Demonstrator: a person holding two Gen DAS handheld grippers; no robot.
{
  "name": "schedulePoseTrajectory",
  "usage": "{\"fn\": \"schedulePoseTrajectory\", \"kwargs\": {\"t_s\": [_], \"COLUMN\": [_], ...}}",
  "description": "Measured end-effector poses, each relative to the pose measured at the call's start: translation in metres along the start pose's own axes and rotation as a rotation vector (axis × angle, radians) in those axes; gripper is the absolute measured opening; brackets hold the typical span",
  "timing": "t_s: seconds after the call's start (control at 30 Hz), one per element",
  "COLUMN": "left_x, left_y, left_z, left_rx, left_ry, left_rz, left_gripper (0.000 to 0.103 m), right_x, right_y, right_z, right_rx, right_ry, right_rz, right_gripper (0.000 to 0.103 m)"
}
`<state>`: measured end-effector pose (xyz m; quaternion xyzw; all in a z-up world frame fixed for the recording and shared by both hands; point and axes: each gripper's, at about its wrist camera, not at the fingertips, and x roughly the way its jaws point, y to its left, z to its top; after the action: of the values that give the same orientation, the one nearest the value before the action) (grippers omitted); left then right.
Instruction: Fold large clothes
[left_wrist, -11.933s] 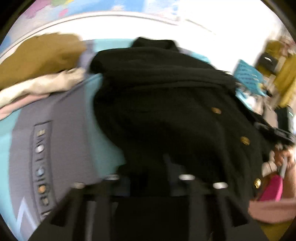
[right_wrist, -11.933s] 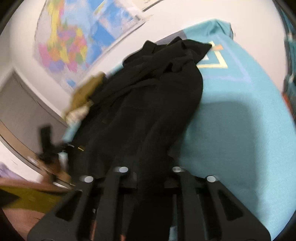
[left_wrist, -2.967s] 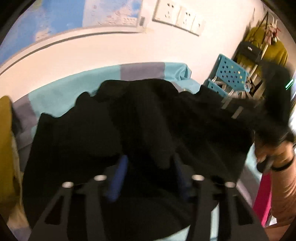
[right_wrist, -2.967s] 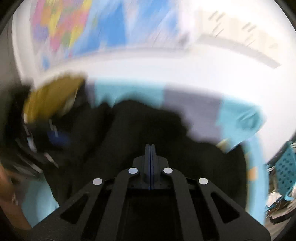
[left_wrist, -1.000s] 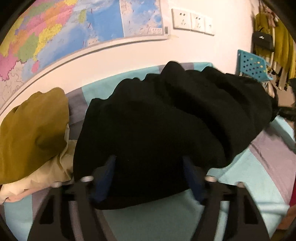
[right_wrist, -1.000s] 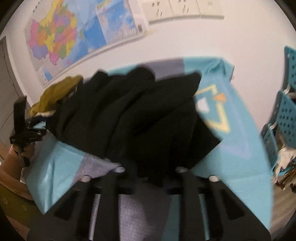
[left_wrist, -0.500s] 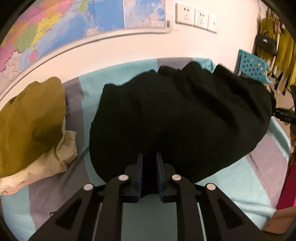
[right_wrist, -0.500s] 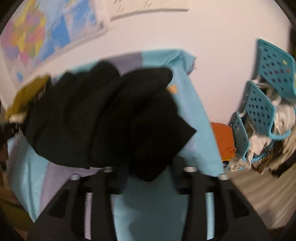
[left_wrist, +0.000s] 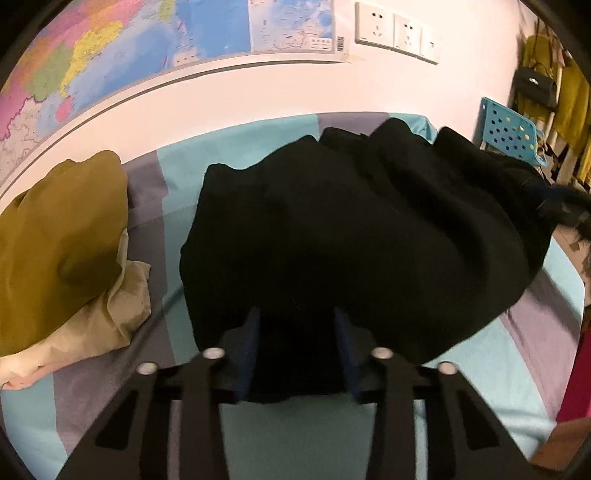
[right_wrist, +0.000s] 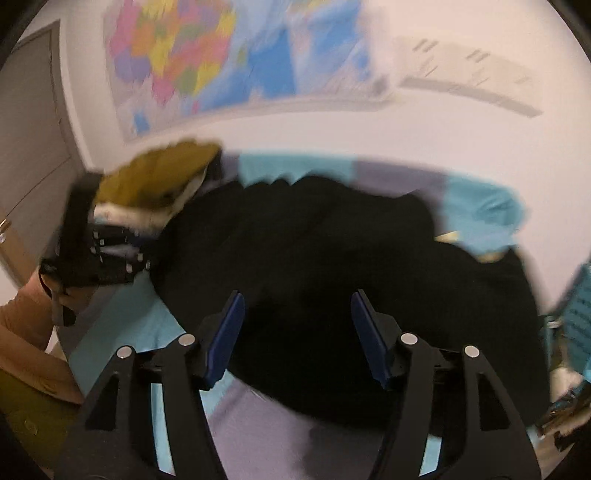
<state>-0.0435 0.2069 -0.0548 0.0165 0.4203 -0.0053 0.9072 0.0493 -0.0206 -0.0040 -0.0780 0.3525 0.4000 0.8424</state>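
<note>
Black garment (left_wrist: 354, 236) heaped on bed (left_wrist: 236, 147), near edge clamped in left gripper (left_wrist: 297, 354), right gripper (right_wrist: 297, 332) opening, empty, above it.

Black garment (left_wrist: 351, 229); turquoise-and-grey striped sheet (left_wrist: 491, 369); mustard cloth (left_wrist: 55, 236).

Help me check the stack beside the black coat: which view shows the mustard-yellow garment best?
The left wrist view. There the mustard-yellow garment is sharp and large, lying on a beige cloth beside the black coat. The right wrist view shows the garment small and motion-blurred, partly hidden behind the other gripper.
</note>
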Motion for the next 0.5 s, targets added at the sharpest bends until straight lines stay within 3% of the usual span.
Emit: {"fn": "schedulePoseTrajectory", "kwargs": {"t_s": [0.03, 0.1, 0.17, 0.2, 0.33, 0.4, 0.47, 0.5], "left_x": [-0.001, -0.002, -0.003, -0.004, -0.015, -0.025, -0.033, -0.034], "left_y": [0.002, 0.01, 0.014, 0.015, 0.018, 0.024, 0.025, 0.023], "left_z": [0.002, 0.004, 0.006, 0.006, 0.013, 0.02, 0.028, 0.034], "left_rx": [-0.007, -0.045, -0.063, -0.064, -0.068, -0.095, -0.094, -0.079], "left_ry": [-0.006, 0.006, 0.005, 0.005, -0.027, -0.07, -0.105, -0.103], "left_rz": [0.019, 0.004, -0.013, -0.014, -0.019, -0.029, -0.014, -0.029], "left_gripper": [0.013, 0.012, 0.011, 0.01, 0.004, 0.005, 0.015, 0.033], "right_x": [0.017, 0.048, 0.064, 0.069, 0.072, 0.058, 0.053, 0.053], "right_y": [0.0, -0.003, -0.013, -0.015, -0.015, -0.021, -0.03, -0.033], "right_z": [0.003, 0.009, 0.012, 0.013, 0.023, 0.034, 0.041, 0.044], "right_rx": [-0.003, -0.011, 0.042, 0.053, 0.076, 0.122, 0.166, 0.163], "right_ry": [0.033, 0.095, 0.099, 0.099, 0.057, -0.019, -0.038, -0.025], "right_rz": [-0.002, -0.055, -0.036, -0.017, 0.006, -0.003, -0.031, -0.043], "right_gripper": [0.059, 0.058, 0.034, 0.002, 0.0, 0.001, 0.007, 0.024]}}
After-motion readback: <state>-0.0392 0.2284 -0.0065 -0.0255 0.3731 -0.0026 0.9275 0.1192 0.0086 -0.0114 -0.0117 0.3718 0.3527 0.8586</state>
